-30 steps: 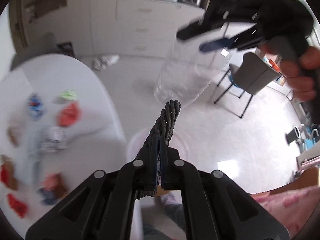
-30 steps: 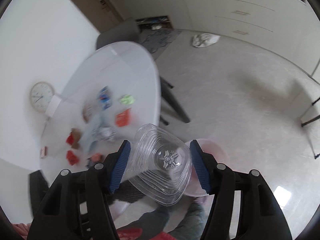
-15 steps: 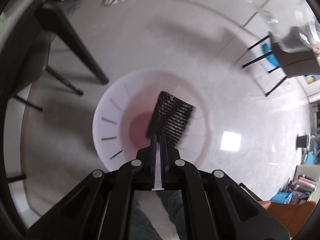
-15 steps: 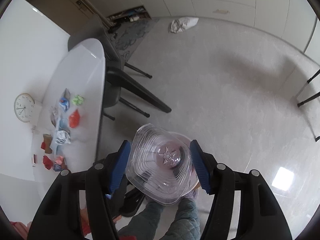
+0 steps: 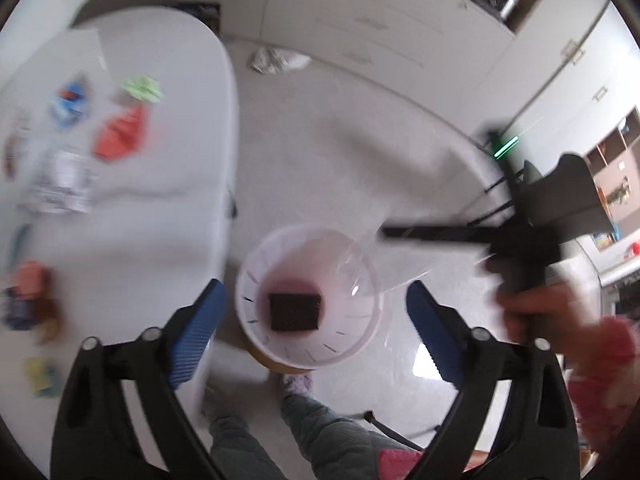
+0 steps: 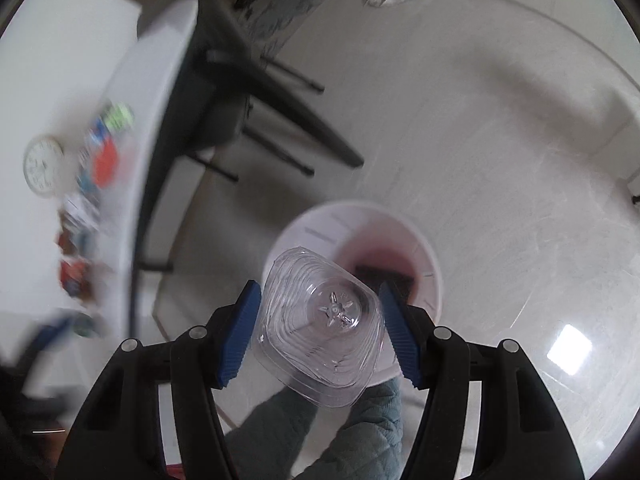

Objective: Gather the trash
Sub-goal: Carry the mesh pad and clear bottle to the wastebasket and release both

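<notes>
A white trash bin point(image 5: 360, 344) stands on the floor beside the white table point(image 5: 160, 240). A black mesh piece point(image 5: 295, 311) lies at its bottom. My left gripper point(image 5: 316, 332) is open and empty above the bin. My right gripper point(image 6: 320, 332) is shut on a clear plastic bottle point(image 6: 320, 332), held base-forward over the bin's near rim point(image 6: 430, 260). In the left wrist view the right gripper point(image 5: 520, 240) and the faint bottle point(image 5: 392, 248) hang at the bin's right. Several wrappers lie on the table, among them a red one point(image 5: 120, 136) and a green one point(image 5: 142, 88).
A dark chair point(image 6: 240, 92) stands by the table. A crumpled white bag point(image 5: 276, 60) lies on the floor near the cabinets point(image 5: 380, 12). Another chair point(image 5: 568, 196) stands at the right. The person's legs point(image 5: 312, 432) are below the bin.
My left gripper opened and let go of the black mesh piece, which now lies in the bin. My right gripper carried the bottle from beside the table to over the bin.
</notes>
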Available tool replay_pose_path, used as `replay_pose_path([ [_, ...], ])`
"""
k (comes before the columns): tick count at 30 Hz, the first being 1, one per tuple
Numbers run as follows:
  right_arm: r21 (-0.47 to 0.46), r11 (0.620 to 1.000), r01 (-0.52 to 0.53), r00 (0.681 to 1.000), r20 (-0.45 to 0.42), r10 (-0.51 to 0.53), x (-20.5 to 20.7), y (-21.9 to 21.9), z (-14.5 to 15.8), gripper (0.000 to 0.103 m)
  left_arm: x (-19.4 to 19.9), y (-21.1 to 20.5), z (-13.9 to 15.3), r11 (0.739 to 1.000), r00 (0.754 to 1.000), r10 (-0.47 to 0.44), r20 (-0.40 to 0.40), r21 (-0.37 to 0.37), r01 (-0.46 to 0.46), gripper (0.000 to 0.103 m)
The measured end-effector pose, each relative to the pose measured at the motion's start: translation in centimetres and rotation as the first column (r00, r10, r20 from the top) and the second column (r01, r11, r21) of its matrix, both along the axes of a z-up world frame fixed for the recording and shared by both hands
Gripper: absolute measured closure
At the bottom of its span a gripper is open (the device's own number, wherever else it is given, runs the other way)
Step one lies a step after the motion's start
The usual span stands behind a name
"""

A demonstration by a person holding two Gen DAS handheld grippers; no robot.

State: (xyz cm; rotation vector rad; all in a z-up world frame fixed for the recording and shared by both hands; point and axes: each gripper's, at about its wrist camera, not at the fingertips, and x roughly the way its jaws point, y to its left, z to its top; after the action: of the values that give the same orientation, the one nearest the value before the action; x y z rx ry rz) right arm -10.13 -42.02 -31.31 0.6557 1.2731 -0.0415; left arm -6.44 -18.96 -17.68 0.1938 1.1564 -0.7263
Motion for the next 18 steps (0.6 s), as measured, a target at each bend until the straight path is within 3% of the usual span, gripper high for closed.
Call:
replay_pose_path([
  [3, -0.048, 0.995, -0.088, 0.995, -0.059, 0.085, 1.7, 3.0, -5.4, 0.041, 0.4, 3.0, 2.3, 0.998, 0.997, 0.068, 0.022, 0.013, -0.068, 0.011],
  [8, -0.108, 0.976, -0.188, 0.975, -0.143, 0.172, 3.0, 7.1, -12.6, 0.036, 1.7, 8.1, 3.6, 0.974, 0.974, 0.220, 0.052, 0.037, -0.222, 0.011],
  [9, -0.111, 0.973, -0.201, 0.971, -0.153, 0.183, 3.2, 7.5, -13.3, 0.032, 2.0, 9.4, 3.8, 0.966, 0.966, 0.253, 0.058, 0.046, -0.255, 0.011],
  [10, -0.113, 0.970, -0.216, 0.965, -0.173, 0.195, 3.3, 8.0, -14.0, 0.020, 2.2, 10.6, 3.8, 0.958, 0.958, 0.279, 0.060, 0.054, -0.282, 0.011],
  [13, -0.116, 0.968, -0.224, 0.962, -0.184, 0.201, 3.4, 8.6, -13.4, 0.016, 2.7, 14.0, 4.0, 0.938, 0.940, 0.331, 0.082, 0.082, -0.338, 0.011],
  [16, -0.141, 0.968, -0.208, 0.970, -0.156, 0.186, 2.8, 8.6, -9.4, 0.015, 3.4, 17.1, 4.8, 0.914, 0.918, 0.383, 0.098, 0.099, -0.392, 0.011],
  [18, -0.150, 0.974, -0.172, 0.983, -0.098, 0.158, 2.0, 8.5, -4.8, 0.012, 3.5, 19.2, 5.4, 0.902, 0.905, 0.411, 0.111, 0.096, -0.422, 0.011],
])
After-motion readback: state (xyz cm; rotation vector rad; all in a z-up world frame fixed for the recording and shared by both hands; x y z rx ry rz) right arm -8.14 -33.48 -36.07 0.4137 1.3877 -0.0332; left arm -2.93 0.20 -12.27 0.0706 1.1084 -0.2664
